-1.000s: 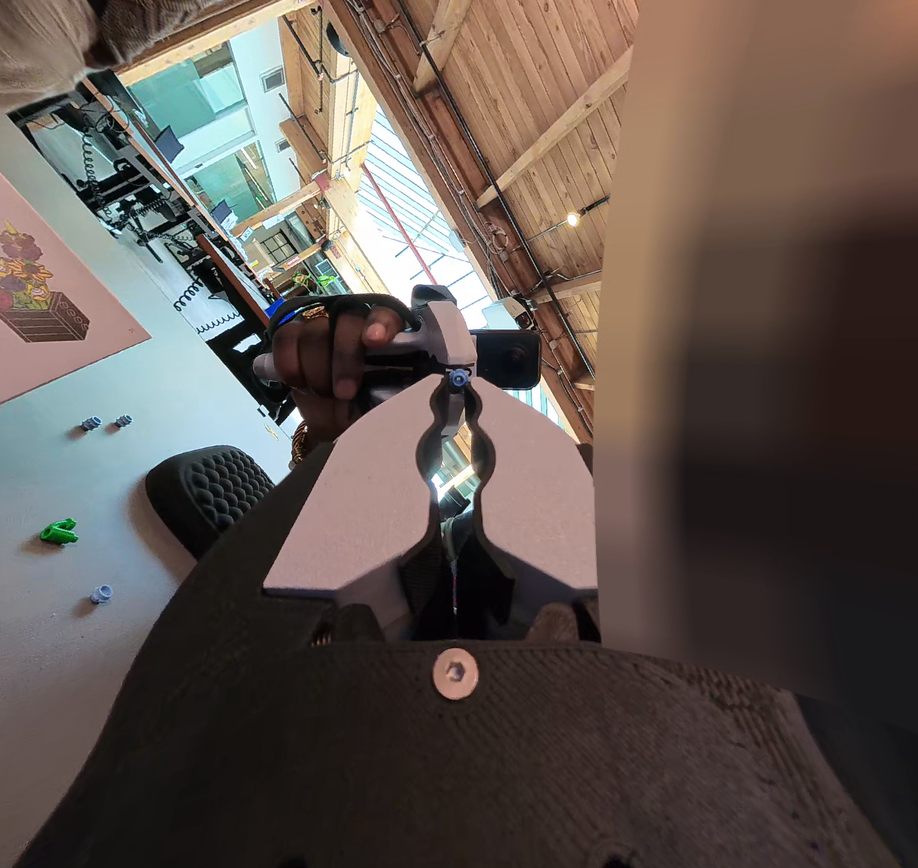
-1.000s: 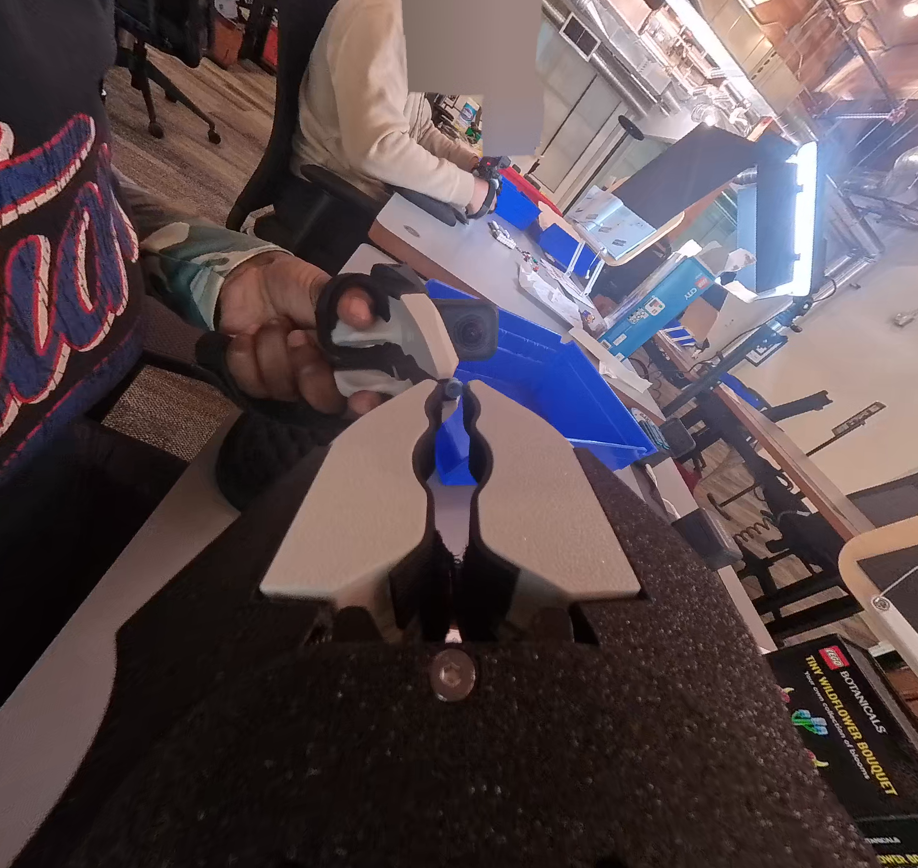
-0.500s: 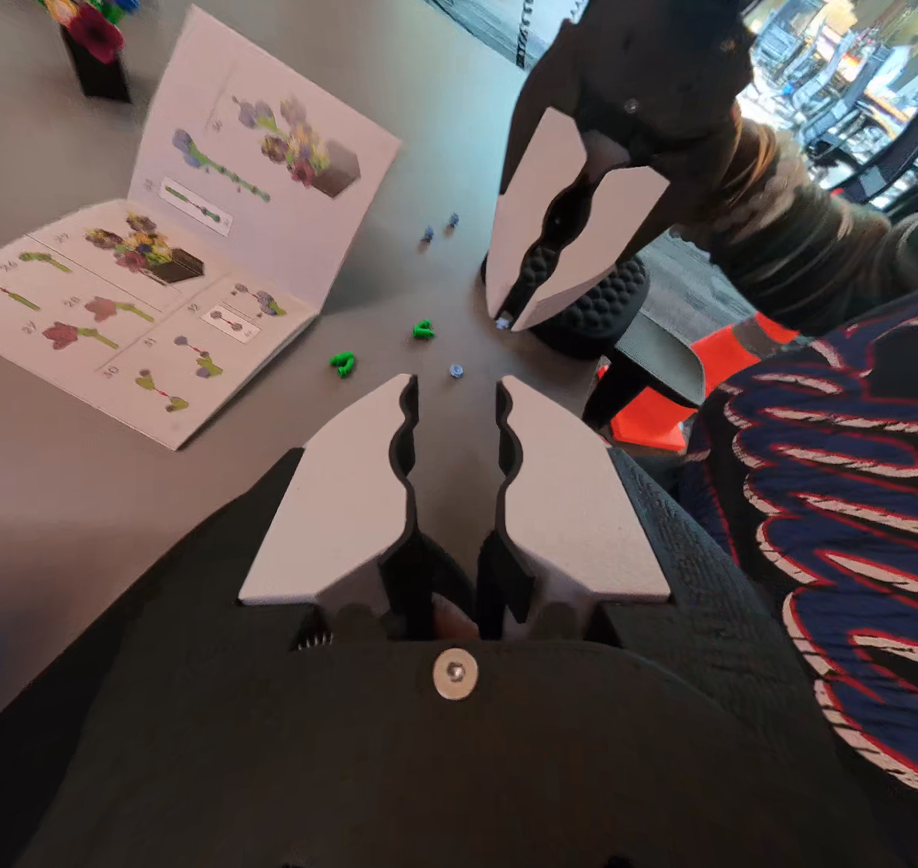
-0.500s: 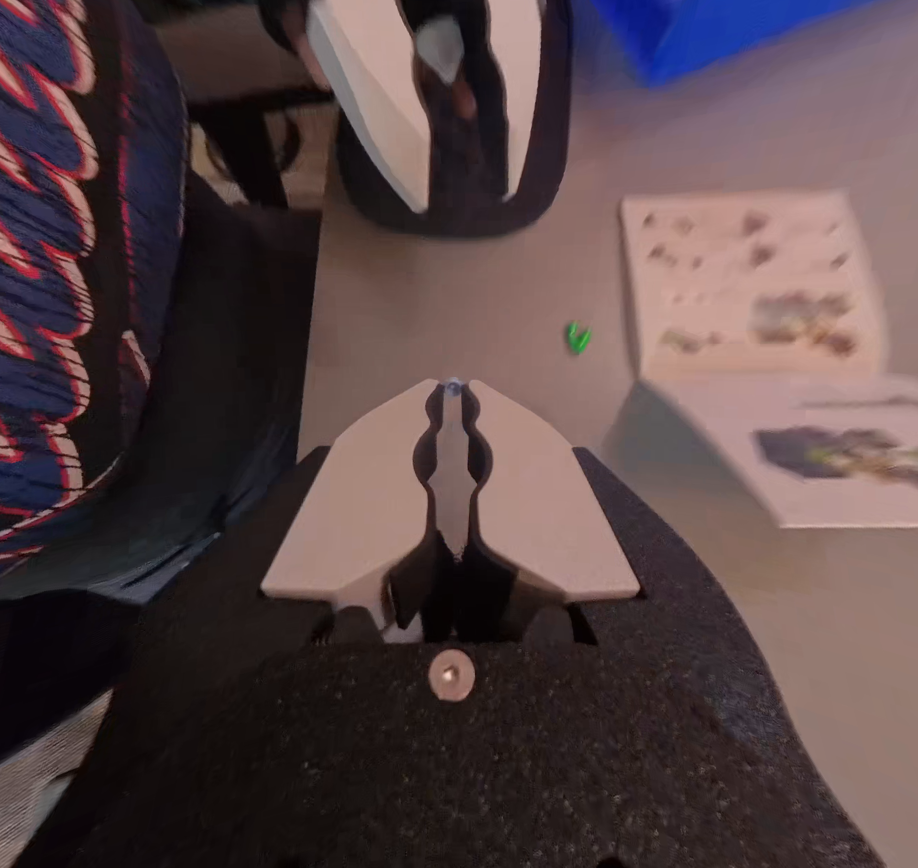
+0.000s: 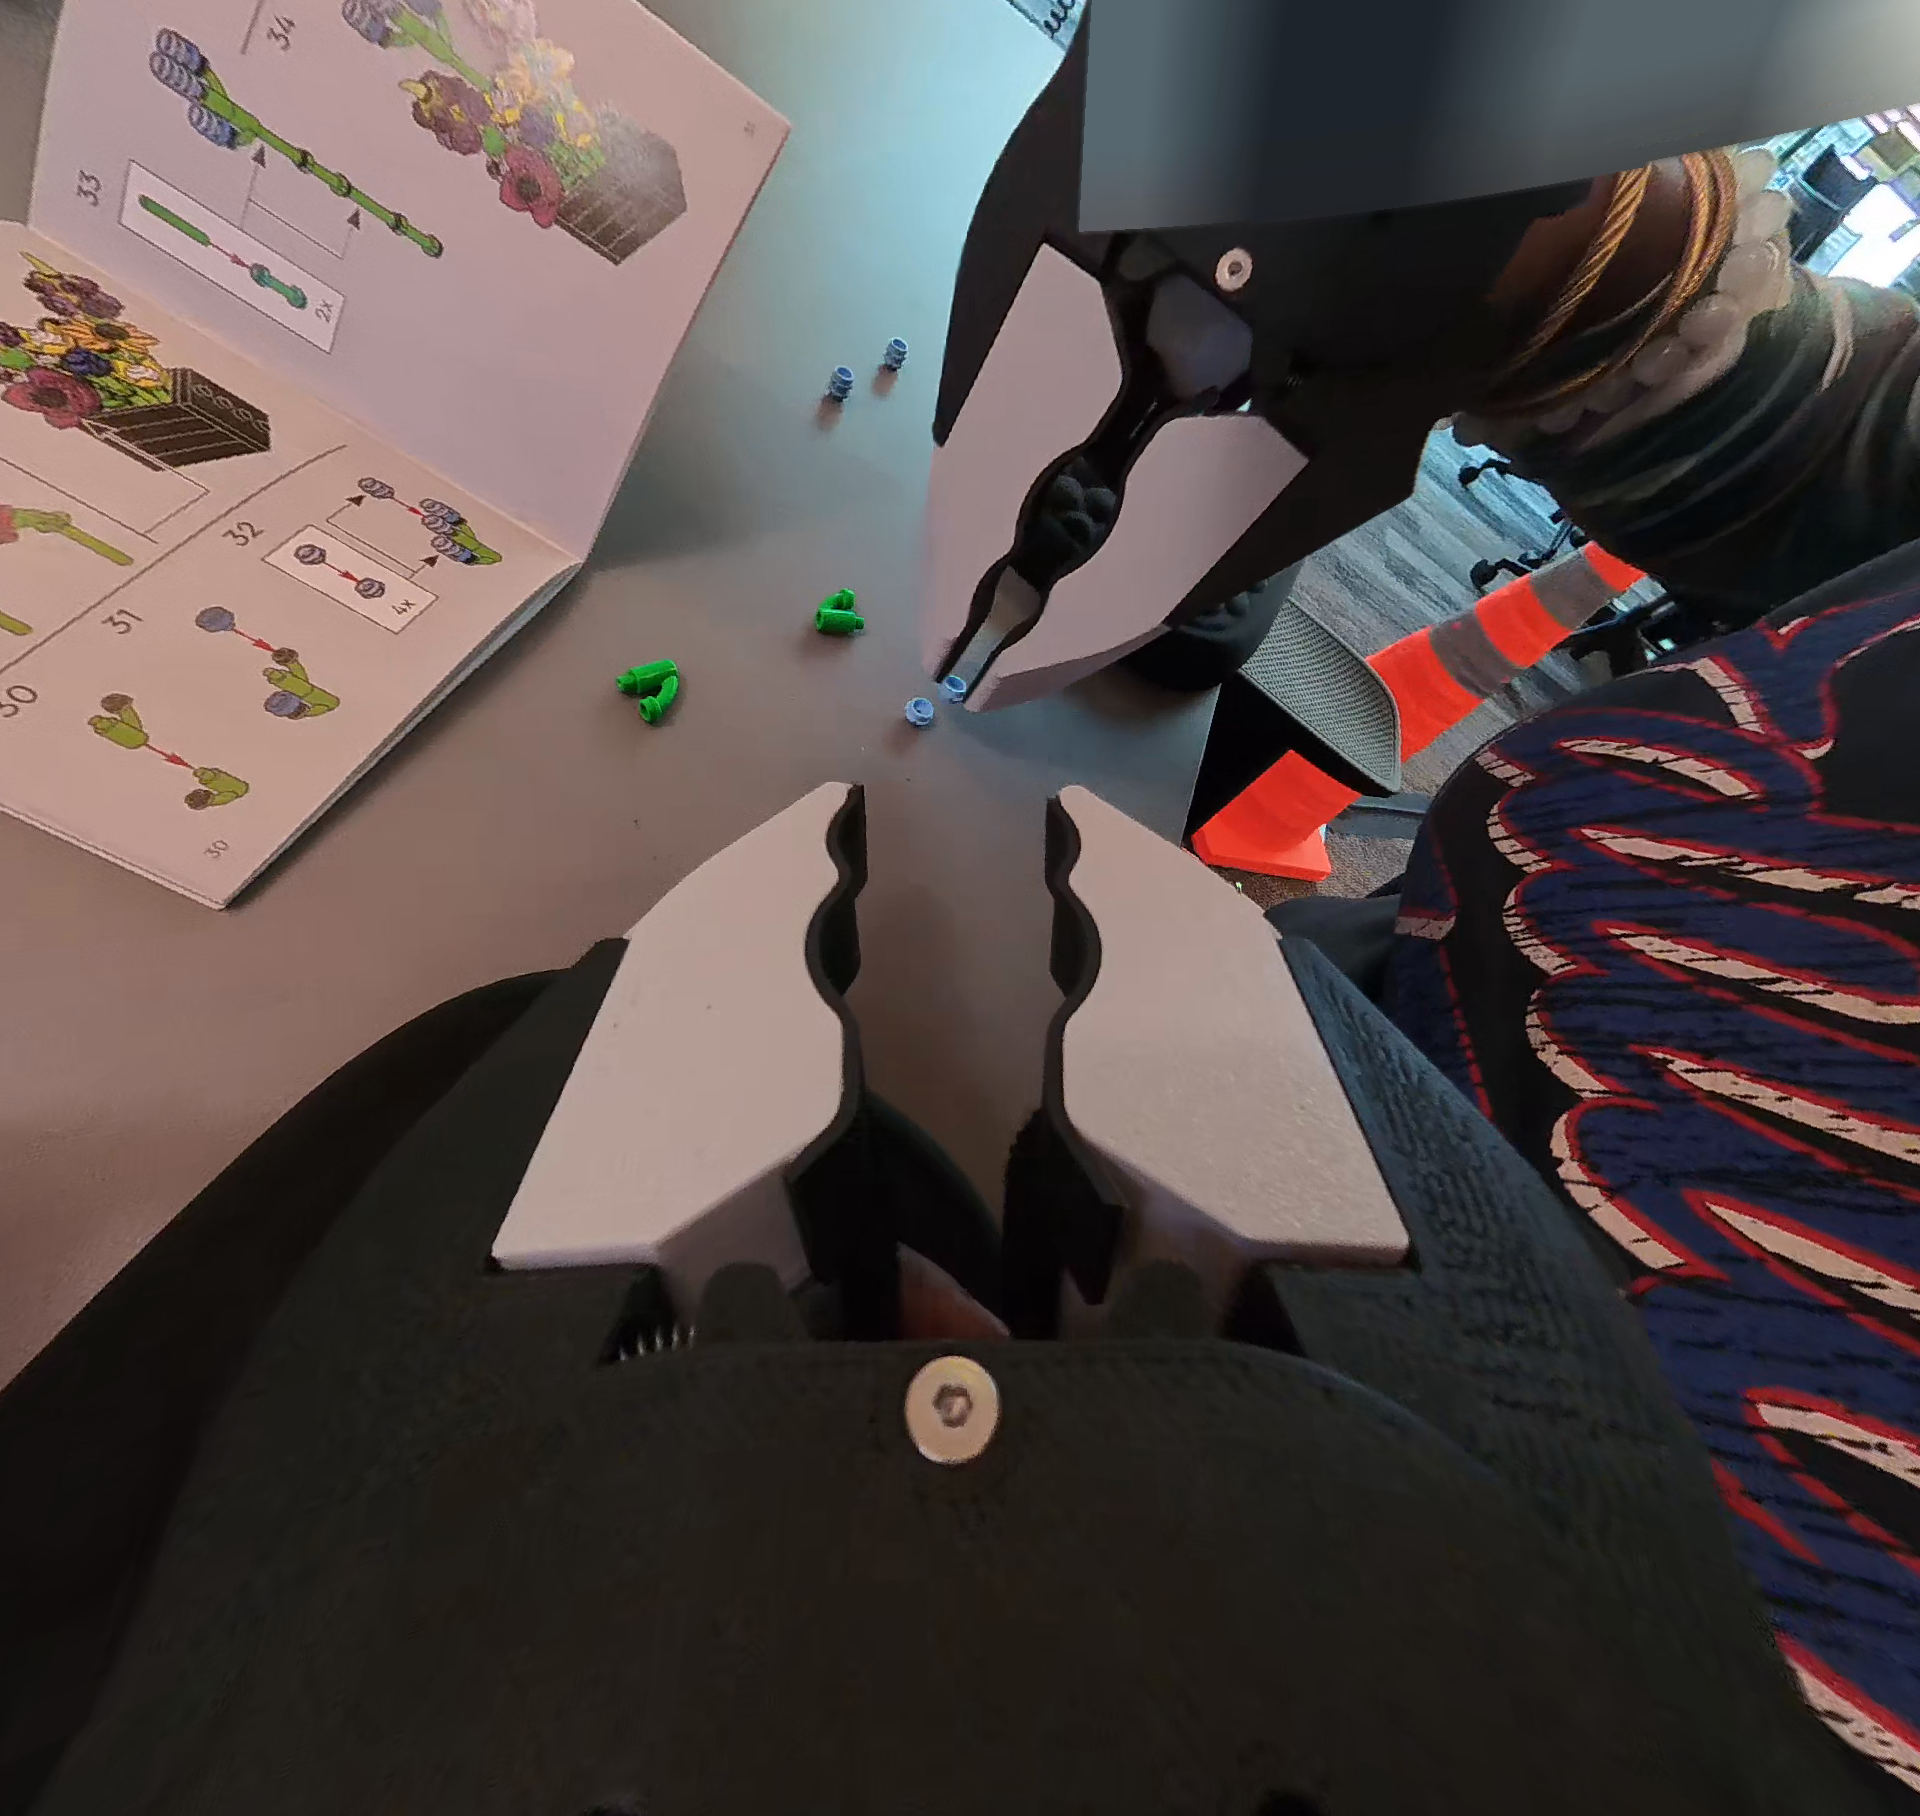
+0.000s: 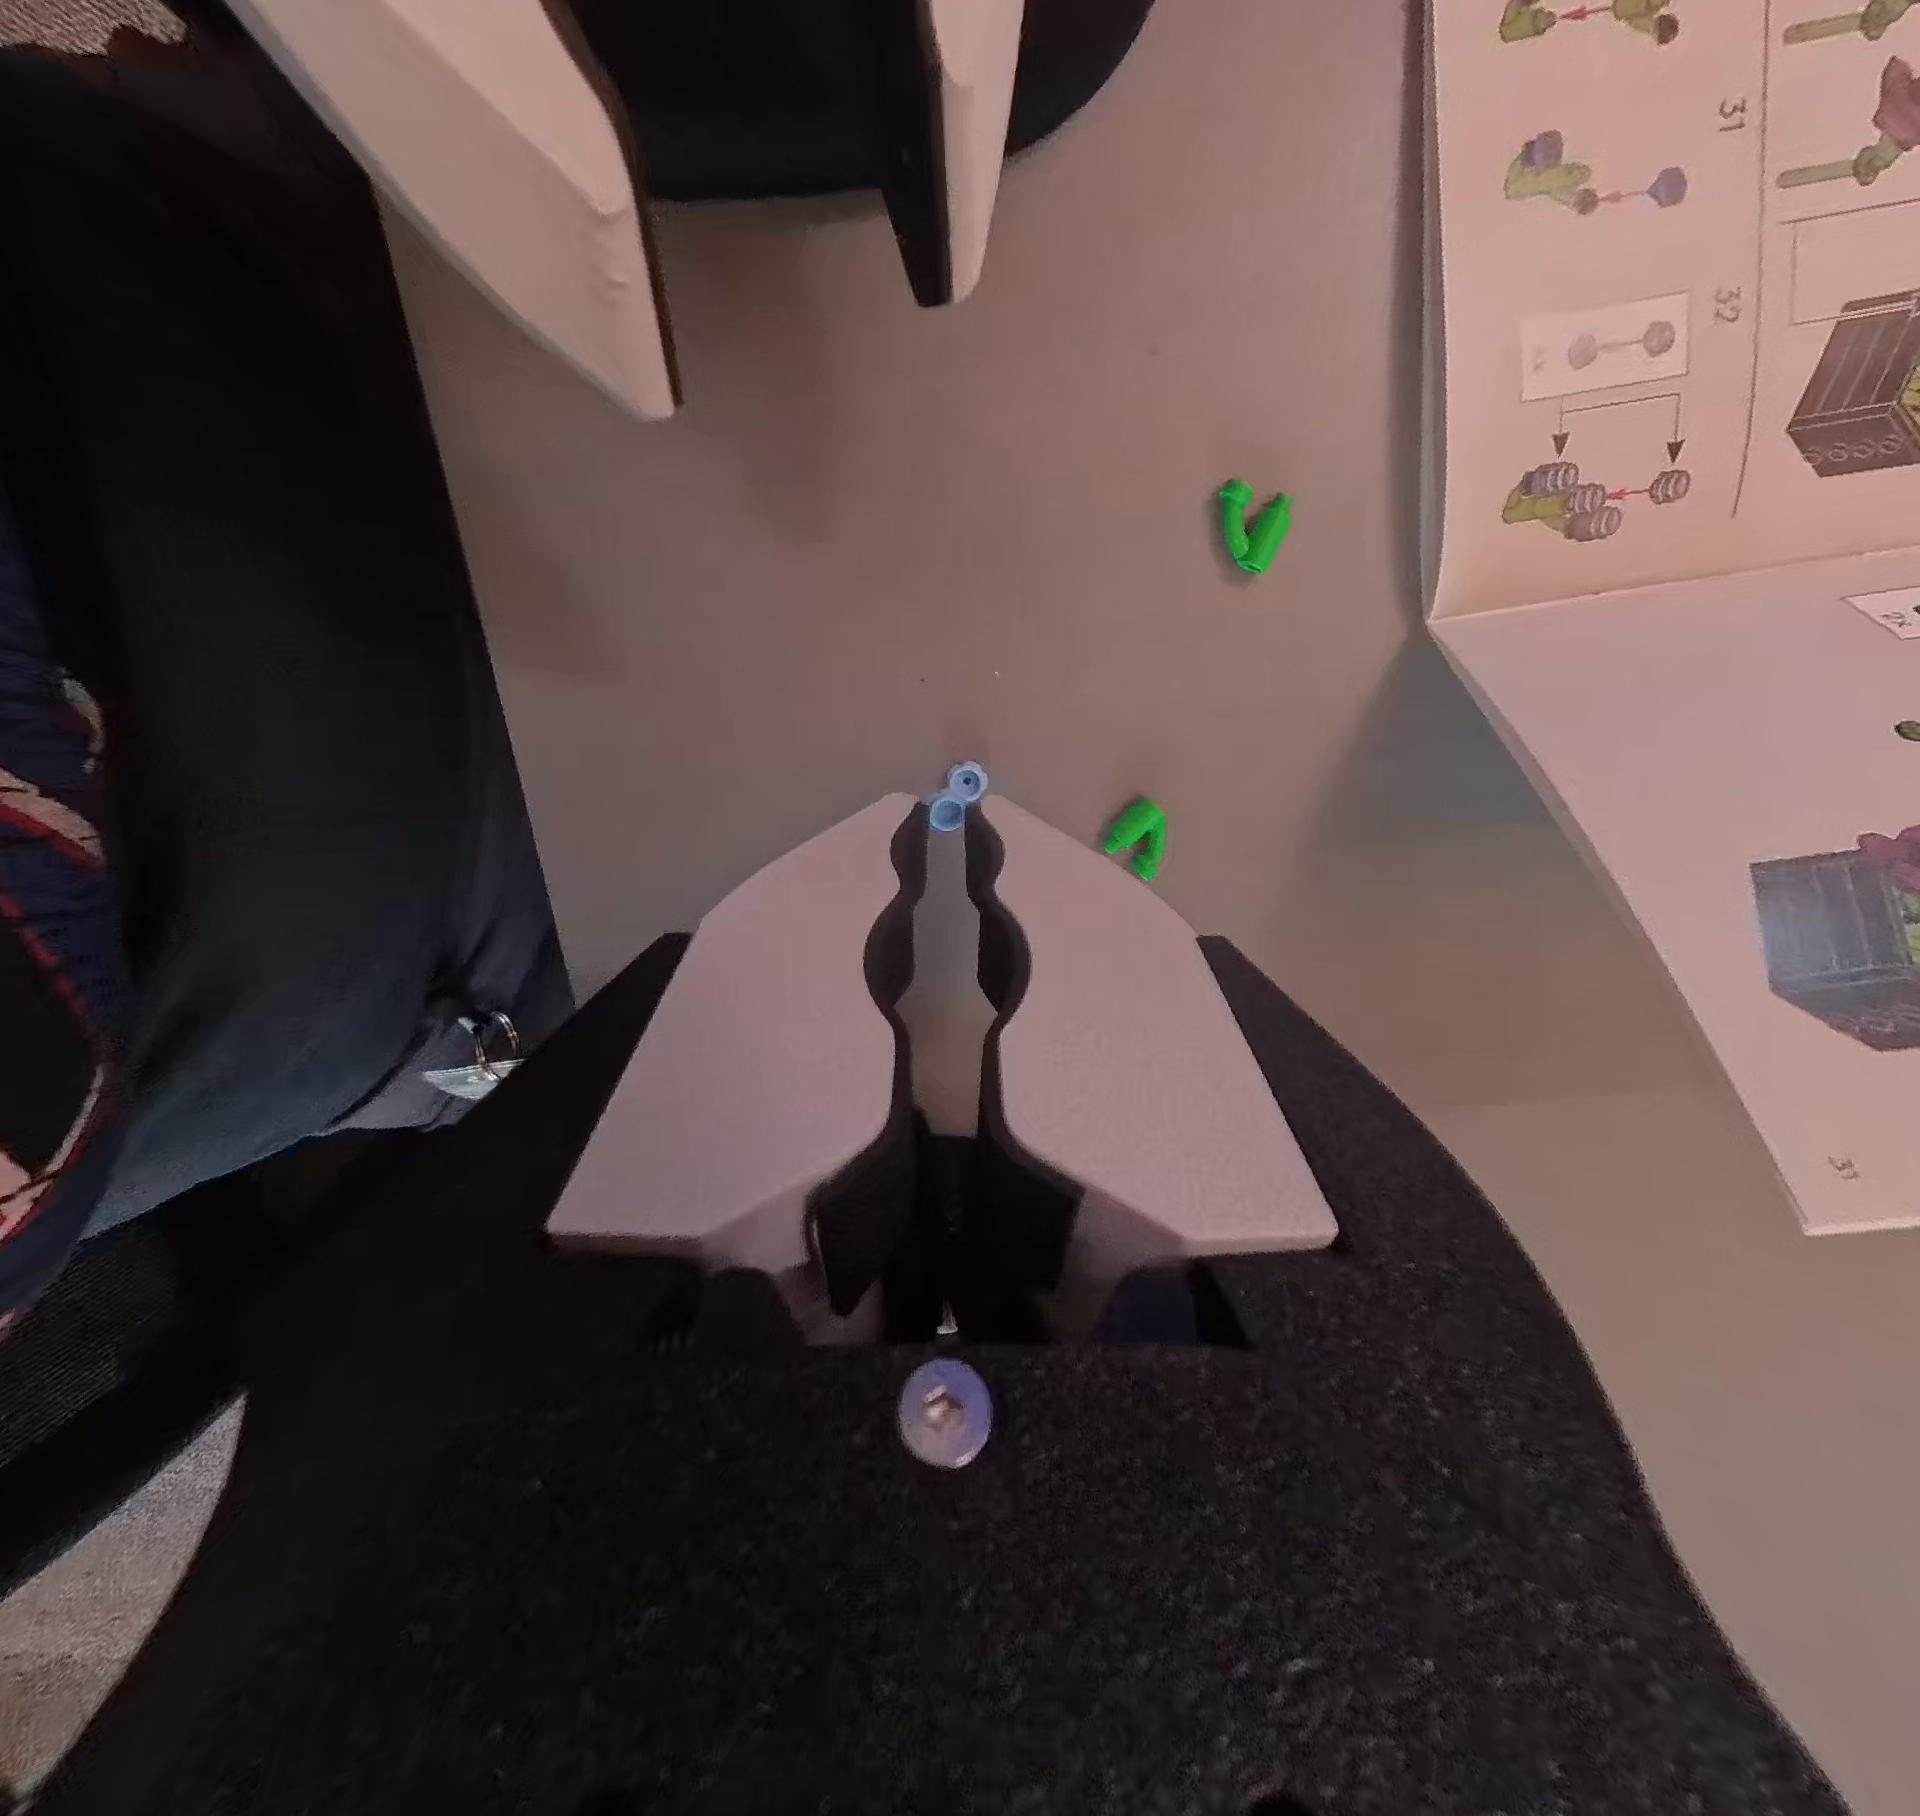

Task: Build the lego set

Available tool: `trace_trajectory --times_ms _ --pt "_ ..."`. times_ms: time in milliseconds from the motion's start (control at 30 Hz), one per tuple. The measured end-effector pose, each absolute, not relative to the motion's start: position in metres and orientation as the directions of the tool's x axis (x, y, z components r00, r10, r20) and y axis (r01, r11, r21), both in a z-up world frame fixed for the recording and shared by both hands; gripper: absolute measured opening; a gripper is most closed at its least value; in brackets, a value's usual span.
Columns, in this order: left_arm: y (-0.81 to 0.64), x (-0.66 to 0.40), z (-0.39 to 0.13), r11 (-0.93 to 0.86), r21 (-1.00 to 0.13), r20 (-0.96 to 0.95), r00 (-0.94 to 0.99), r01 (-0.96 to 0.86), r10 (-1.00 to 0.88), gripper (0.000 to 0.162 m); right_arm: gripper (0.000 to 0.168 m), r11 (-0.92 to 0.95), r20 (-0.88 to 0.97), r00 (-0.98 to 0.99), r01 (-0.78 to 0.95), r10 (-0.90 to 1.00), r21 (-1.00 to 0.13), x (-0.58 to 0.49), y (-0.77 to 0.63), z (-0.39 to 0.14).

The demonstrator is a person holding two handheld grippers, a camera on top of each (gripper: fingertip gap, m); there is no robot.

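Observation:
My right gripper (image 6: pixel 950 802) is shut on a small blue round stud (image 6: pixel 945 817) at its tips, low over the grey table (image 6: pixel 831 571). A second blue stud (image 6: pixel 967 781) lies on the table touching it. In the left wrist view the right gripper (image 5: pixel 961 691) points down with the held stud (image 5: pixel 954 688) beside the loose stud (image 5: pixel 916 712). My left gripper (image 5: pixel 951 802) is open and empty just short of them; it also shows in the right wrist view (image 6: pixel 795 353). Two green stem pieces (image 5: pixel 838 613) (image 5: pixel 649 691) lie nearby.
An open instruction booklet (image 5: pixel 395 343) lies left of the pieces; it also shows in the right wrist view (image 6: pixel 1662 727). Two more blue studs (image 5: pixel 840 382) (image 5: pixel 896 353) lie farther back. The table edge (image 5: pixel 1205 758) runs close on the right, with a person's torso and an orange cone beyond. Across from one pair of fingers to the other is roughly 7 cm.
Both grippers swung down from facing each other in the air to the table. My left gripper opened. My right gripper kept its blue stud and lowered it beside the loose stud.

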State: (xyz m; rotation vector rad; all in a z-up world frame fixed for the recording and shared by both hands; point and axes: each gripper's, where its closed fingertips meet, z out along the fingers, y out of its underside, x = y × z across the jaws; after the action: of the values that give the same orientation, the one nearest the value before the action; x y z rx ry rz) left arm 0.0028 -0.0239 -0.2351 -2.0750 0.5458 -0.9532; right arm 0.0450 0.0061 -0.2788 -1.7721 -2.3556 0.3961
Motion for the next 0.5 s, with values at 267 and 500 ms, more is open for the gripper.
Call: trace_trajectory --times_ms 267,500 --pt "-0.0249 0.0028 -0.2336 -0.612 -0.790 0.463 0.611 -0.045 -0.642 0.033 0.007 0.285 0.008 -0.295 0.917 0.956 -0.279 0.0434 0.0090 -0.2822" --pt "-0.0250 0.0030 -0.2342 -0.617 -0.786 0.469 0.608 -0.043 -0.640 0.033 0.007 0.288 0.003 -0.299 0.916 0.954 -0.280 0.0440 0.0089 -0.2840"
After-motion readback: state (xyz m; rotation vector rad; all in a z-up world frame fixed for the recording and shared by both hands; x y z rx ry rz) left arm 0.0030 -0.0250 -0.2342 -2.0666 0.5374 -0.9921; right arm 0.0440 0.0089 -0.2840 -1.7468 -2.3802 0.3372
